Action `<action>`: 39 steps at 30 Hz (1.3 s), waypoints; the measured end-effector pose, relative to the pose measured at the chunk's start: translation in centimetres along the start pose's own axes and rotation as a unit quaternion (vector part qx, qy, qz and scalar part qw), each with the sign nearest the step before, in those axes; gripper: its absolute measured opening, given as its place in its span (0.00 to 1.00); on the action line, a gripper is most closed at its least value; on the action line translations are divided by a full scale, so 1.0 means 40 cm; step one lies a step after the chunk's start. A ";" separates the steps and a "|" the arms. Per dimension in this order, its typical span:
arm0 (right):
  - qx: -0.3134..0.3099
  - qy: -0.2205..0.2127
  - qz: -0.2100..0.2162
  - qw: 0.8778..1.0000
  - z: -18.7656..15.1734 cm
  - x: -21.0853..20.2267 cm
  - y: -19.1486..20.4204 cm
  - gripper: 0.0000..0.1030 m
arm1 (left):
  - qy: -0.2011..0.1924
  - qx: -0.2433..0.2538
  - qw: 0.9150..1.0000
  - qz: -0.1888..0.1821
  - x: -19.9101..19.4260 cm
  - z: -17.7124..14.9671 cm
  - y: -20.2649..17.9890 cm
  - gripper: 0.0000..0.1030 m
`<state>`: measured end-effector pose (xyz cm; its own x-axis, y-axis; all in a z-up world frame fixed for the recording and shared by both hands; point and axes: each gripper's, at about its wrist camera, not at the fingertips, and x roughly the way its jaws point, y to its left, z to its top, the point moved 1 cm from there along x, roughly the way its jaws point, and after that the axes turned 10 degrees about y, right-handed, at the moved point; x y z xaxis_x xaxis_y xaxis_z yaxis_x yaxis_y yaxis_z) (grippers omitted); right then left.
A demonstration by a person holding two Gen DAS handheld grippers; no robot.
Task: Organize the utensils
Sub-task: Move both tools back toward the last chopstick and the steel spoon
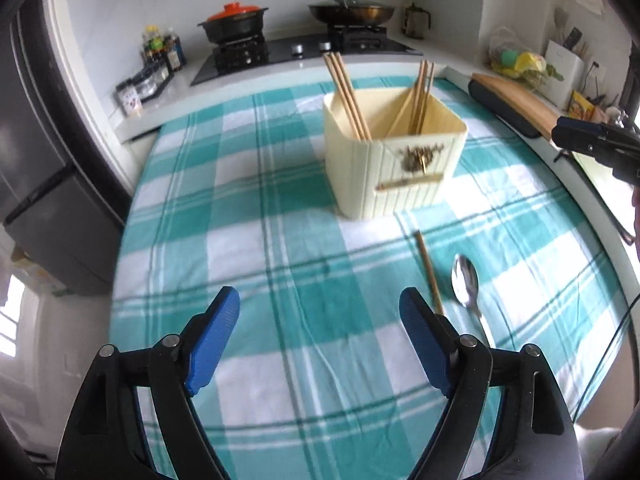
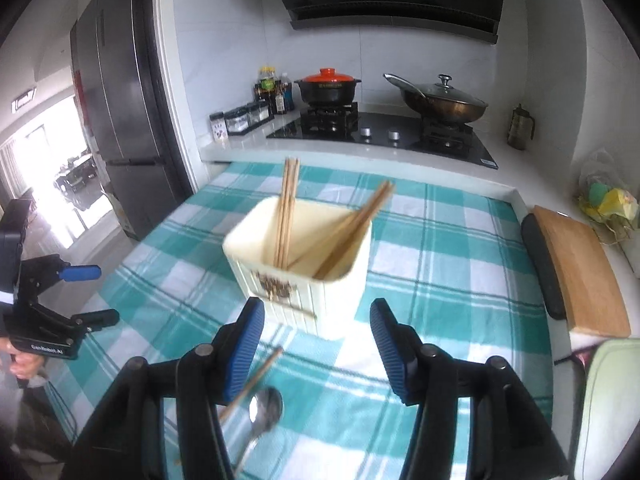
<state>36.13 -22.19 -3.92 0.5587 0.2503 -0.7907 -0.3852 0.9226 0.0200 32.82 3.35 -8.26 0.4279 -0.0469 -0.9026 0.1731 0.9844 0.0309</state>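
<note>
My left gripper [image 1: 320, 320] has its jaws spread wide, nothing between them. The right gripper [image 2: 316, 344] stands about half open, also empty. The loose wooden chopstick [image 1: 429, 272] and shiny metal spoon [image 1: 466, 282] lie on the teal-checked tabletop [image 1: 240, 240], just right of the left jaws, under the right ones. The cream ribbed plastic utensil holder [image 1: 394, 156], already holding chopsticks, stands just ahead, so I judge both loose pieces go there.

Each handheld gripper, left gripper [image 1: 320, 312] and right gripper [image 2: 316, 322], has black angular arms, silver pivot screws and ribbed blue finger pads [image 1: 214, 340].
</note>
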 end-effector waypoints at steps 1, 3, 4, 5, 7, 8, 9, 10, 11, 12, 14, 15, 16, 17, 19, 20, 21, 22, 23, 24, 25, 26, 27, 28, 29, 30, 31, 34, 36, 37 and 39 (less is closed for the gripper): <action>0.000 0.001 -0.005 1.000 -0.043 -0.003 0.009 0.54 | 0.004 -0.010 1.000 -0.004 0.009 -0.035 -0.009 0.81; 0.008 0.001 -0.012 1.000 -0.135 -0.006 0.030 0.54 | 0.006 -0.032 0.999 -0.012 0.024 -0.098 -0.032 0.81; 0.016 -0.003 -0.013 1.000 -0.179 -0.009 0.041 0.54 | 0.006 -0.042 0.999 -0.019 0.030 -0.126 -0.044 0.81; 0.026 -0.008 -0.016 1.000 -0.227 -0.011 0.054 0.54 | 0.004 -0.051 0.998 -0.025 0.034 -0.149 -0.057 0.81; 0.051 -0.015 -0.029 0.998 -0.315 -0.012 0.072 0.54 | -0.004 -0.066 0.997 -0.028 0.041 -0.191 -0.081 0.81; 0.064 -0.016 -0.034 0.997 -0.353 -0.010 0.079 0.54 | -0.008 -0.070 0.997 -0.024 0.045 -0.210 -0.093 0.81; 0.077 -0.018 -0.041 0.996 -0.393 -0.006 0.087 0.54 | -0.009 -0.072 0.997 -0.019 0.052 -0.223 -0.104 0.81; 0.087 -0.022 -0.049 0.995 -0.426 -0.004 0.093 0.54 | -0.007 -0.075 0.997 -0.018 0.061 -0.233 -0.111 0.81; 0.093 -0.022 -0.053 0.994 -0.457 0.001 0.098 0.54 | -0.003 -0.077 0.997 -0.021 0.068 -0.245 -0.121 0.81; 0.096 -0.016 -0.051 0.994 -0.480 0.007 0.103 0.54 | 0.001 -0.076 0.997 -0.026 0.075 -0.252 -0.128 0.81; 0.101 -0.011 -0.044 0.994 -0.506 0.011 0.110 0.54 | 0.004 -0.071 0.997 -0.024 0.083 -0.263 -0.144 0.81; 0.100 -0.009 -0.043 0.994 -0.516 0.011 0.115 0.54 | 0.004 -0.067 0.998 -0.018 0.084 -0.266 -0.151 0.81; 0.100 -0.009 -0.046 0.994 -0.518 0.012 0.116 0.54 | 0.003 -0.065 0.998 -0.013 0.083 -0.268 -0.156 0.81; 0.101 -0.011 -0.046 0.994 -0.518 0.011 0.117 0.54 | 0.001 -0.064 0.998 -0.010 0.081 -0.269 -0.158 0.81; 0.099 -0.012 -0.039 0.994 -0.516 0.012 0.122 0.54 | -0.004 -0.067 0.998 -0.008 0.073 -0.269 -0.158 0.81; 0.098 -0.013 -0.038 0.994 -0.514 0.013 0.124 0.54 | -0.006 -0.068 0.998 -0.007 0.069 -0.269 -0.157 0.81; 0.096 -0.014 -0.037 0.995 -0.511 0.013 0.126 0.54 | -0.008 -0.069 0.998 -0.005 0.065 -0.269 -0.156 0.81; 0.095 -0.014 -0.035 0.995 -0.509 0.016 0.129 0.54 | -0.010 -0.069 0.998 -0.003 0.062 -0.270 -0.155 0.81; 0.094 -0.013 -0.032 0.995 -0.507 0.018 0.131 0.54 | -0.012 -0.068 0.998 0.001 0.059 -0.270 -0.154 0.81; 0.094 -0.012 -0.029 0.995 -0.508 0.021 0.135 0.54 | -0.014 -0.068 0.998 0.005 0.057 -0.271 -0.154 0.81; 0.093 -0.010 -0.027 0.995 -0.508 0.025 0.138 0.54 | -0.015 -0.068 0.998 0.008 0.055 -0.271 -0.153 0.81; 0.092 -0.006 -0.024 0.995 -0.507 0.030 0.140 0.54 | -0.016 -0.067 0.998 0.010 0.055 -0.272 -0.153 0.81; 0.092 -0.003 -0.022 0.996 -0.508 0.034 0.142 0.54 | -0.017 -0.067 0.998 0.012 0.055 -0.273 -0.152 0.81; 0.092 0.000 -0.020 0.996 -0.509 0.038 0.143 0.54 | -0.017 -0.067 0.998 0.014 0.056 -0.274 -0.151 0.81; 0.093 0.004 -0.018 0.995 -0.507 0.042 0.142 0.54 | -0.017 -0.067 0.997 0.016 0.057 -0.274 -0.149 0.81; 0.094 0.008 -0.015 0.995 -0.504 0.046 0.142 0.54 | -0.018 -0.068 0.997 0.017 0.059 -0.274 -0.148 0.81; 0.094 0.012 -0.014 0.995 -0.500 0.051 0.142 0.54 | -0.018 -0.068 0.997 0.018 0.061 -0.274 -0.147 0.81; 0.095 0.022 0.001 0.995 -0.476 0.068 0.143 0.54 | -0.016 -0.069 0.997 0.020 0.065 -0.276 -0.143 0.81; 0.085 0.026 0.007 0.996 -0.450 0.084 0.152 0.54 | -0.018 -0.067 0.997 0.023 0.064 -0.277 -0.143 0.81; 0.077 0.031 0.011 0.996 -0.434 0.096 0.158 0.54 | -0.019 -0.066 0.997 0.025 0.063 -0.278 -0.143 0.81; 0.064 0.045 0.017 0.997 -0.398 0.129 0.167 0.54 | -0.020 -0.067 0.997 0.027 0.060 -0.280 -0.140 0.81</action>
<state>24.73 -19.40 -17.60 0.4771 0.2599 -0.8395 -0.3033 0.9453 0.1203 22.95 -0.36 -15.43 0.4690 0.0024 -0.8832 0.0302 0.9994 0.0188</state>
